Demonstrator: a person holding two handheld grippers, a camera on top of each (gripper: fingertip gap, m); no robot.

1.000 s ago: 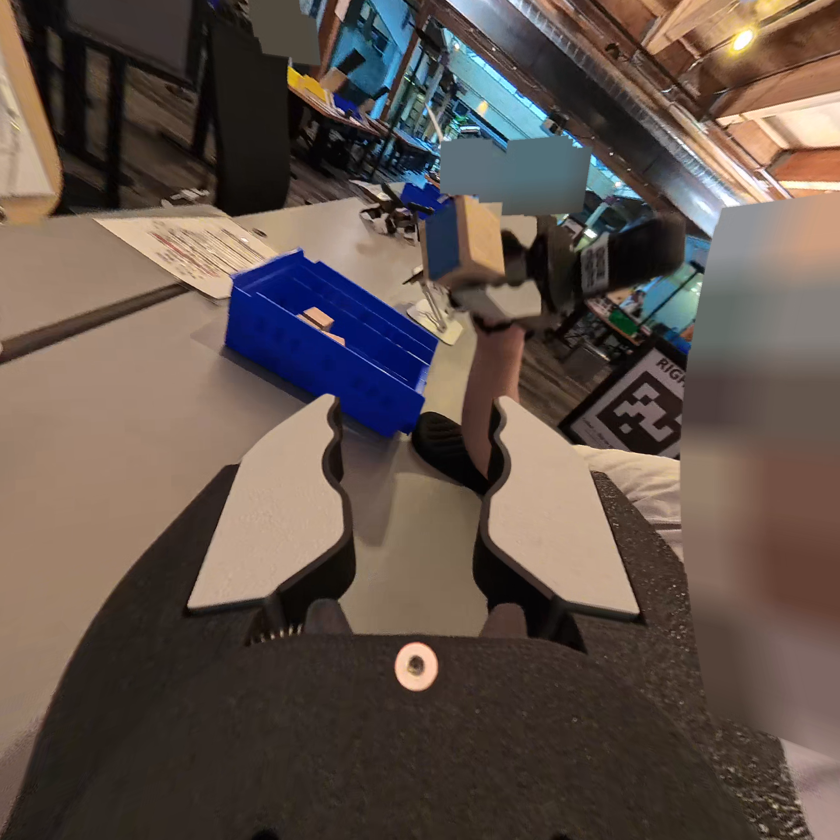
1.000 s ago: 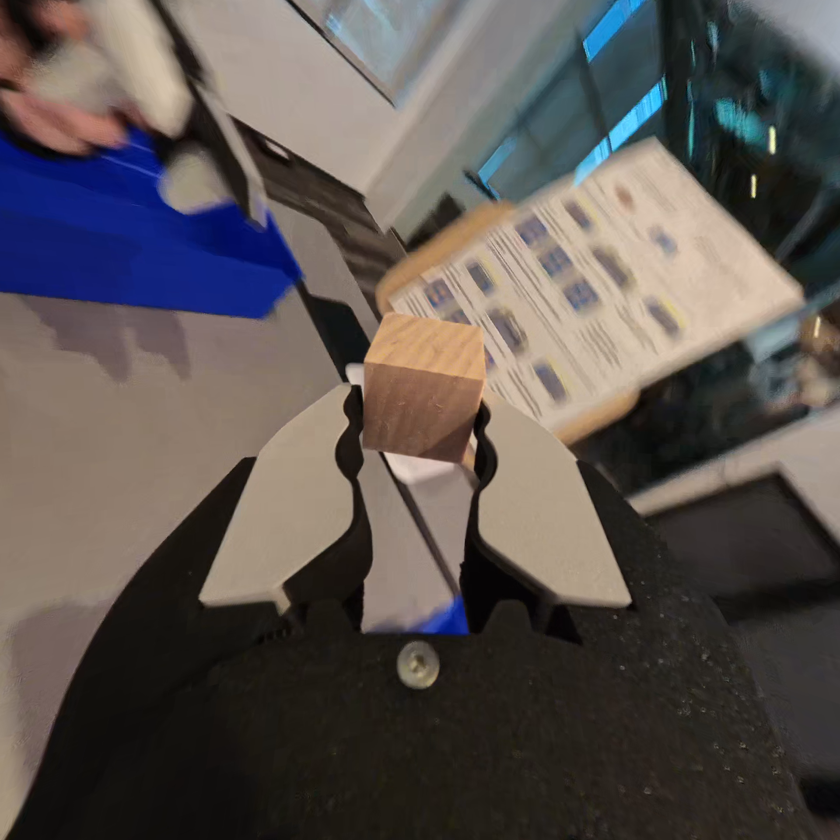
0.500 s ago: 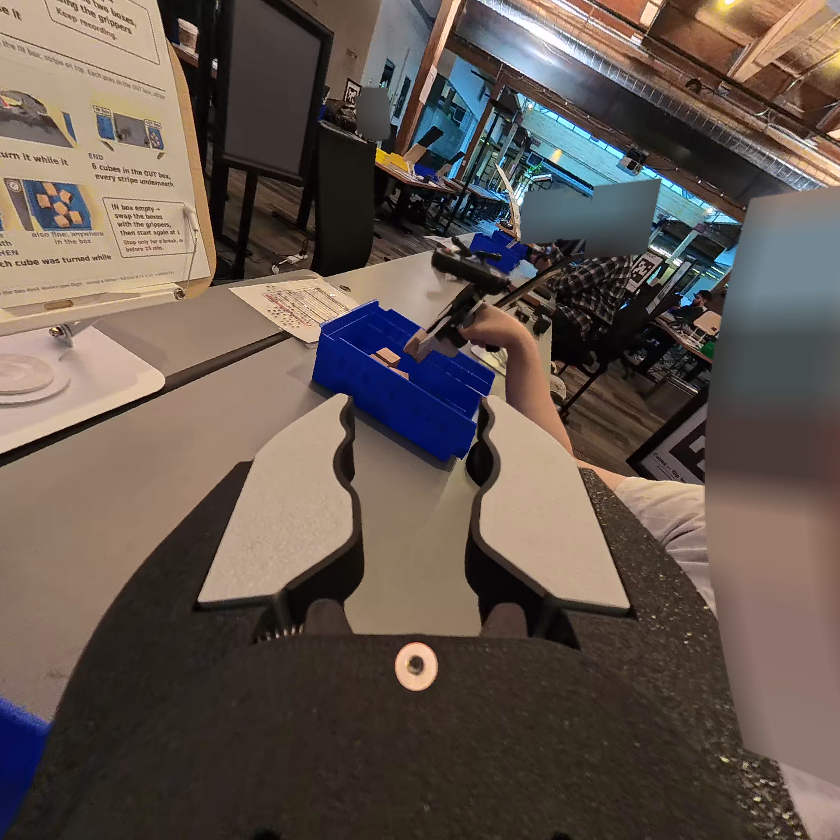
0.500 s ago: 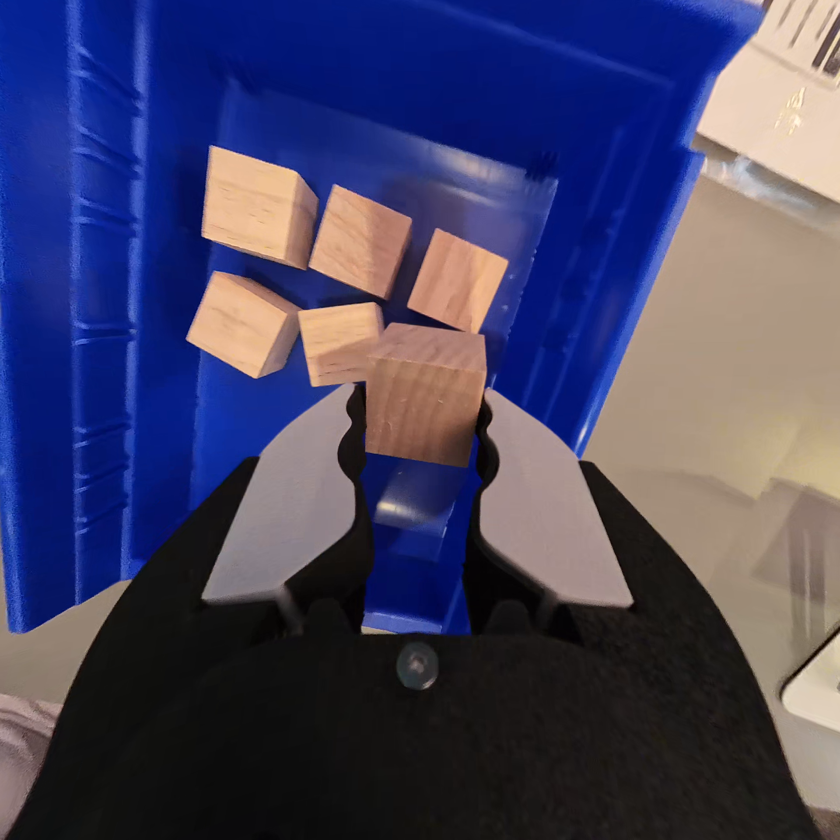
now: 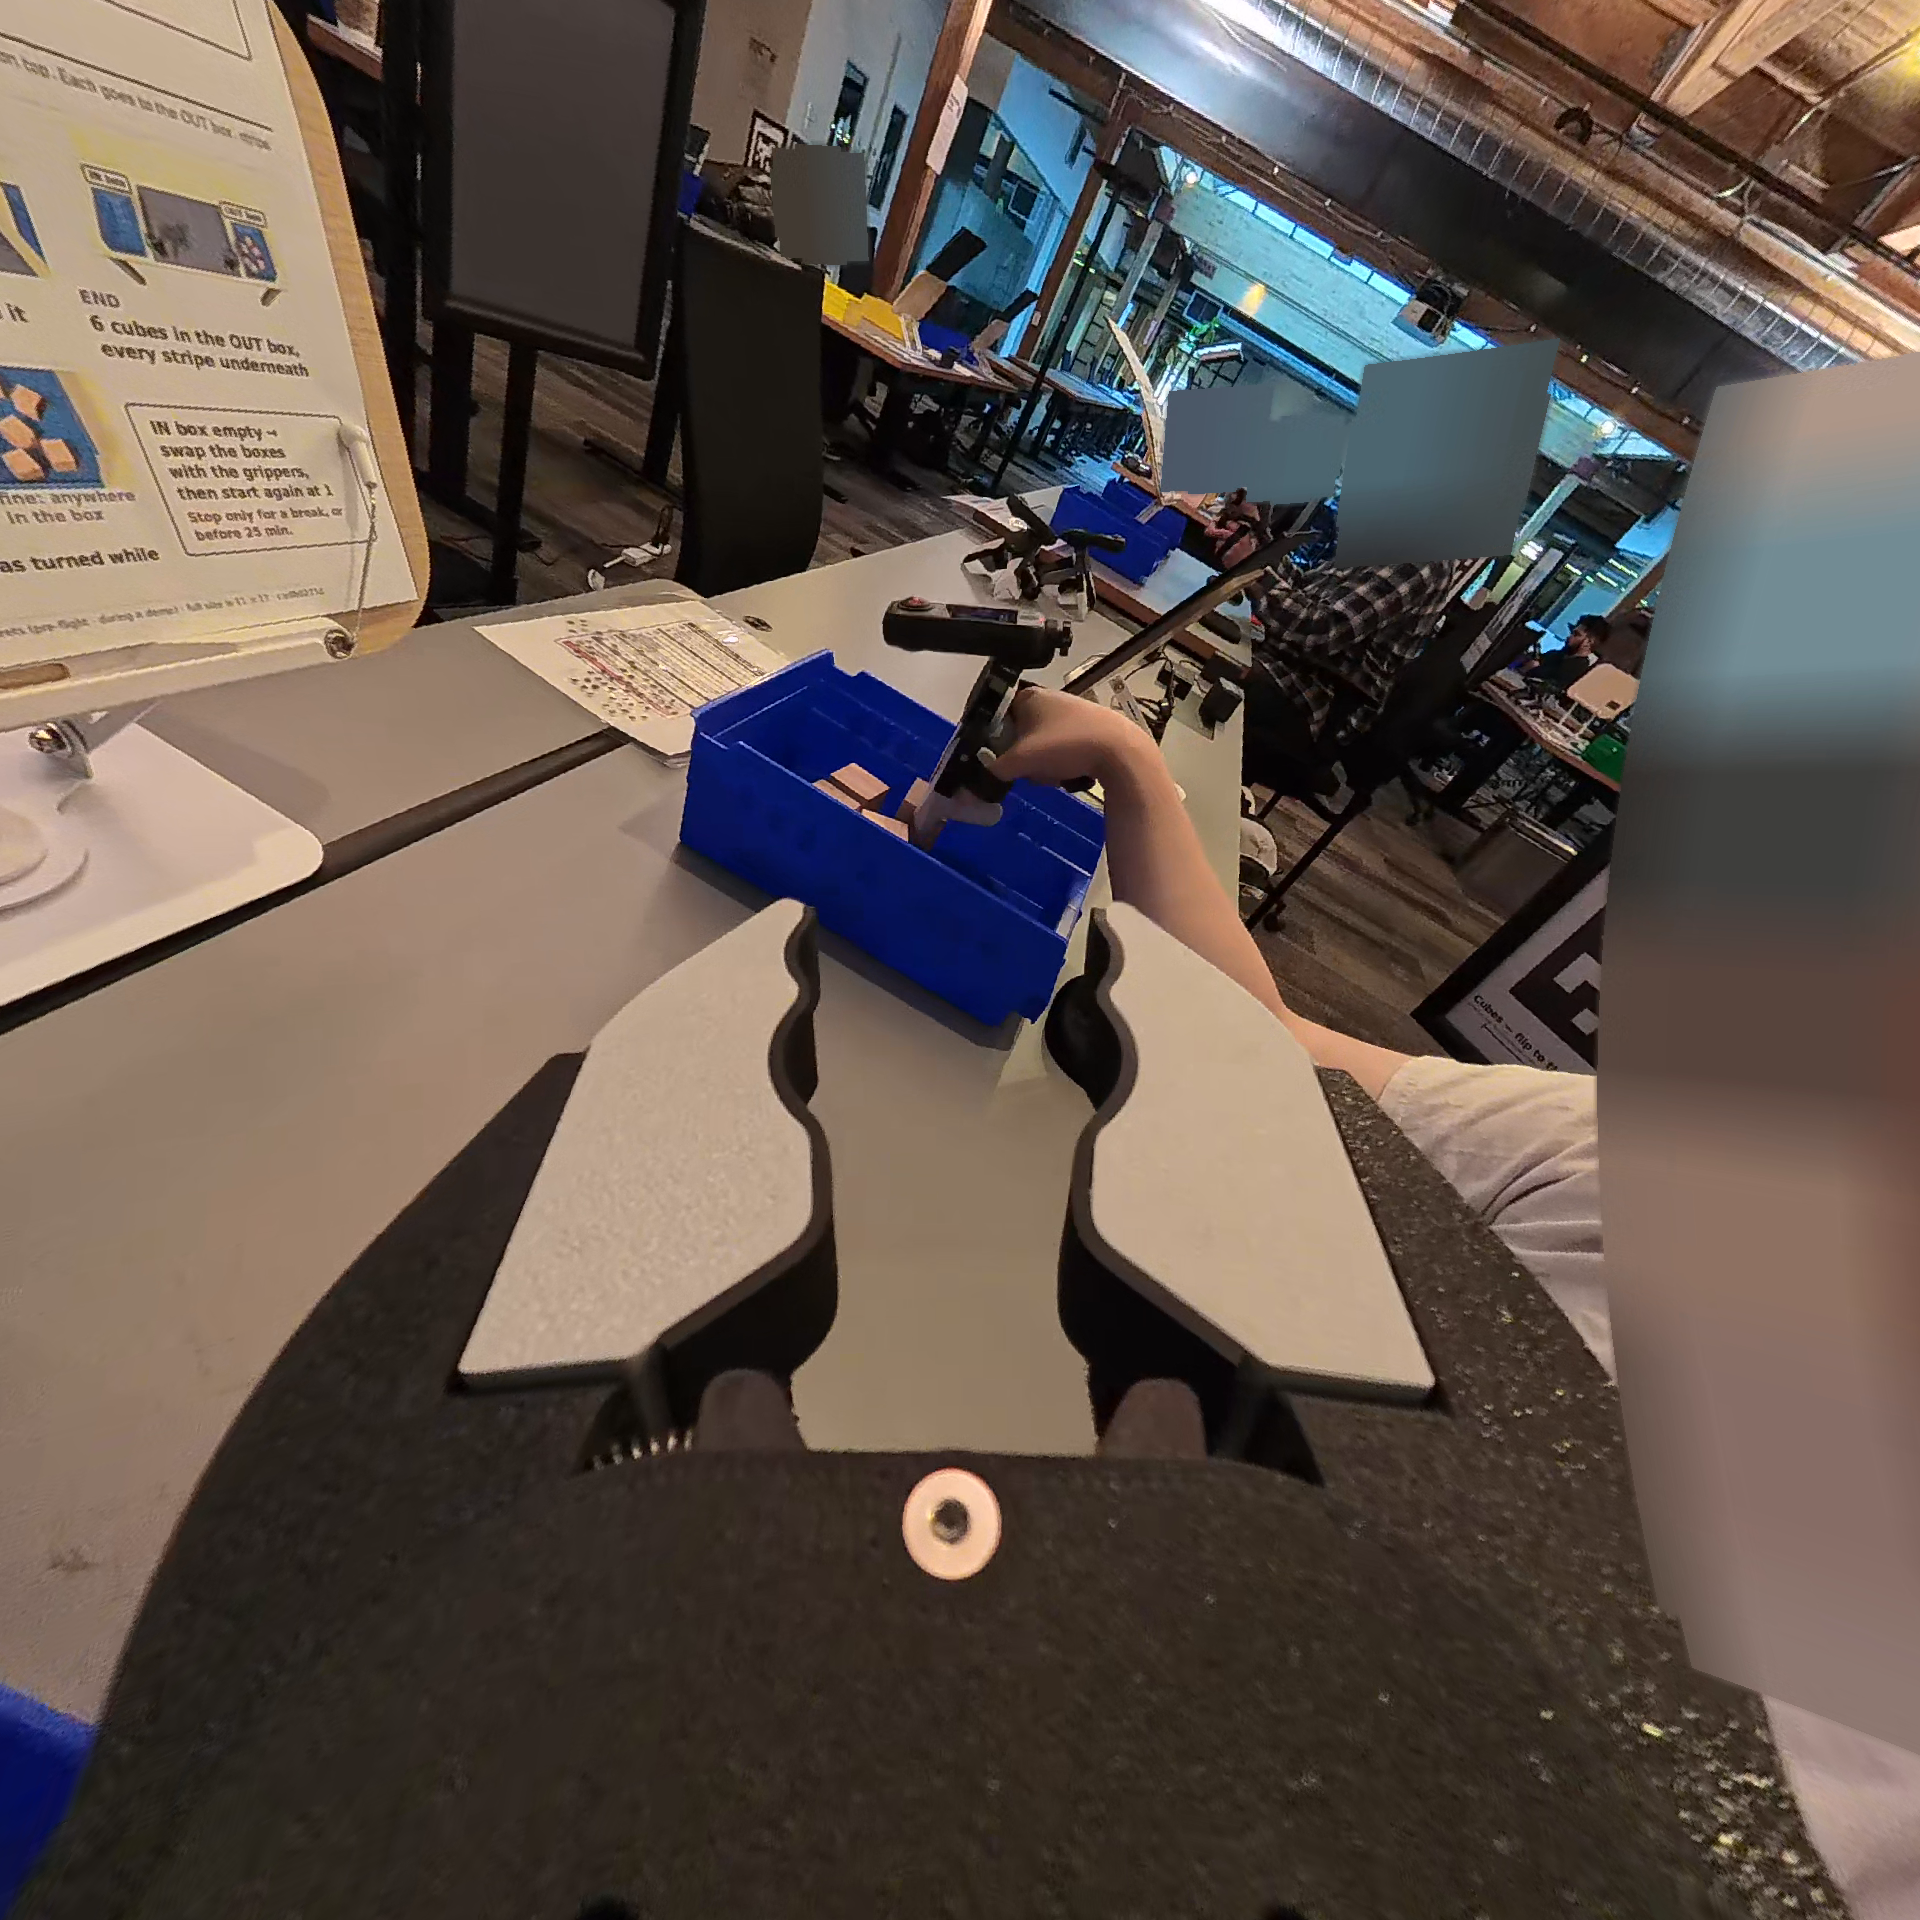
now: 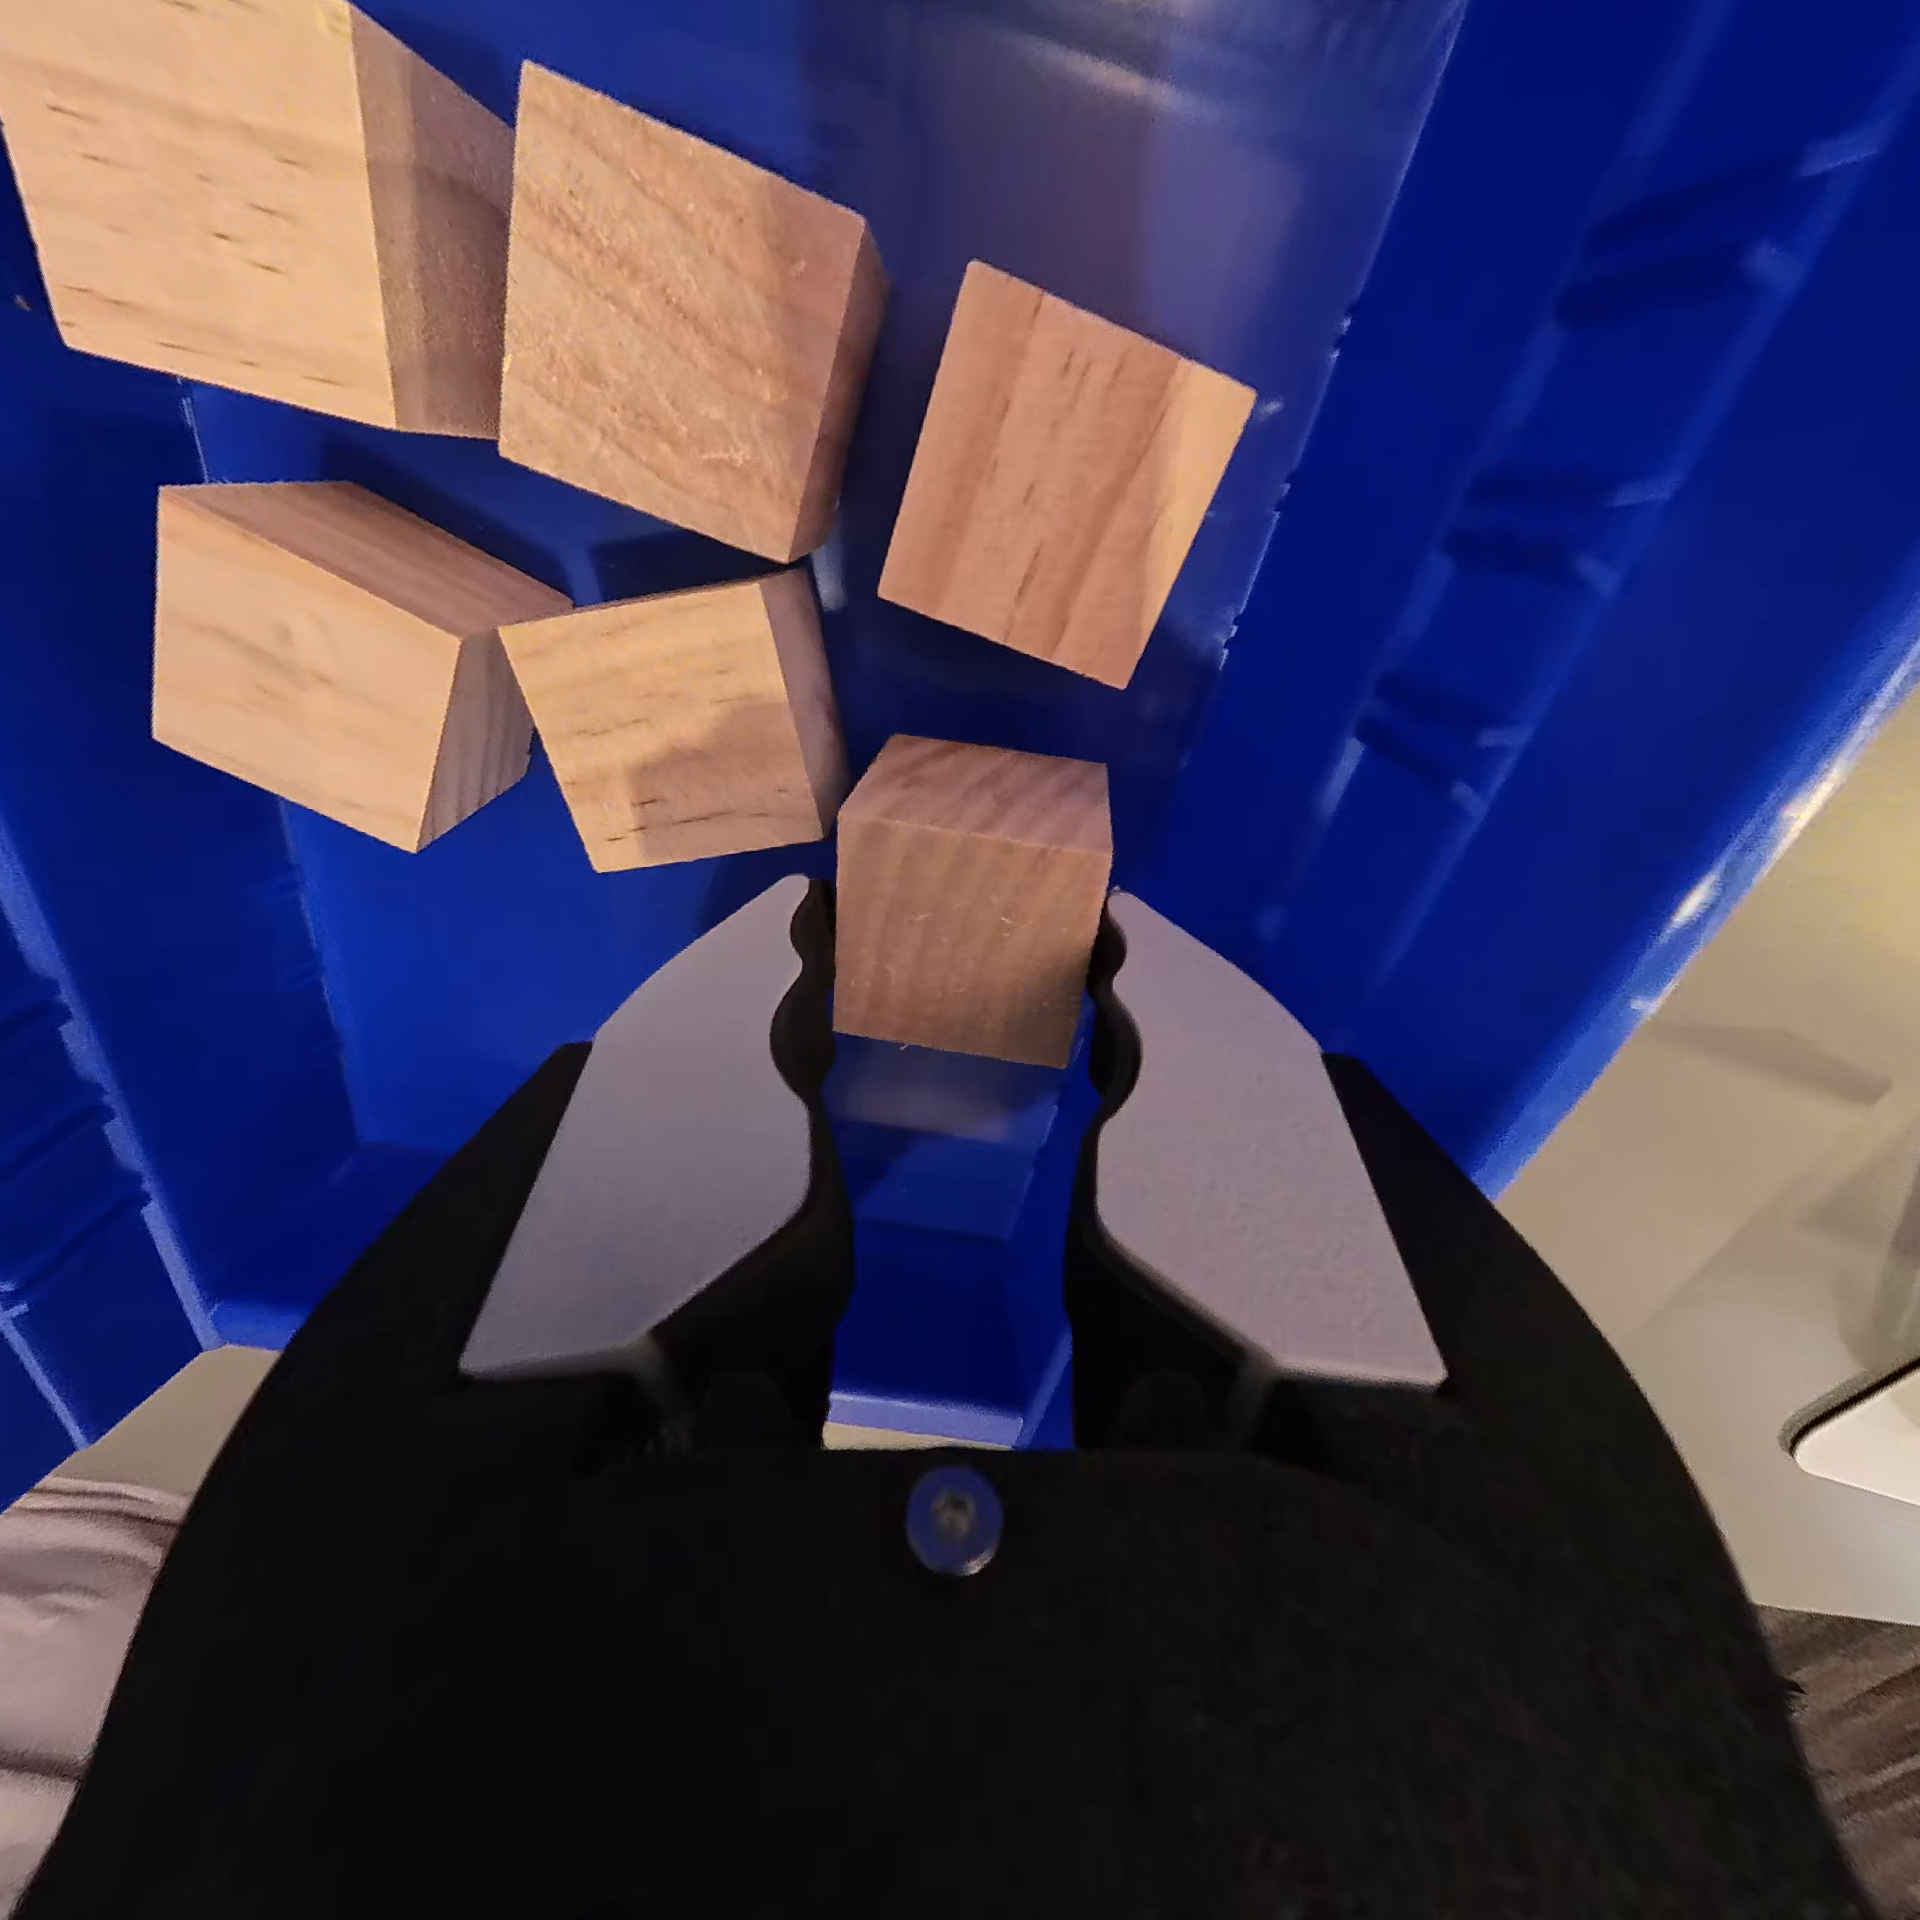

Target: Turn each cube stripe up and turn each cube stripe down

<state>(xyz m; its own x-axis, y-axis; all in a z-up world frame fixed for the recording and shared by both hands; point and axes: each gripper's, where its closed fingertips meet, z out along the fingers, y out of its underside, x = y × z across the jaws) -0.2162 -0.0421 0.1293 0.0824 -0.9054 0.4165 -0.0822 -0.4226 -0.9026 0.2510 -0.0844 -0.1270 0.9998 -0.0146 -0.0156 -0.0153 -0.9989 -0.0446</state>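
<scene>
The cube (image 6: 971,914) sits pinched between the fingertips of the right claw (image 6: 961,925), inside the blue bin (image 6: 1455,436), low over its floor; whether it touches the floor cannot be told. Its visible faces are plain wood. Five other cubes (image 6: 675,312) lie on the bin floor beyond it, the nearest just beside its upper left corner, all showing plain faces.

In the left wrist view, the right claw (image 5: 935,821) reaches down into the bin (image 5: 862,873), held by a hand (image 5: 1060,738). The left claw (image 5: 945,966) hangs over the grey worktop (image 5: 312,1039) near the bin, fingers wide apart, gripping nothing. An instruction board (image 5: 187,312) stands at far left.
</scene>
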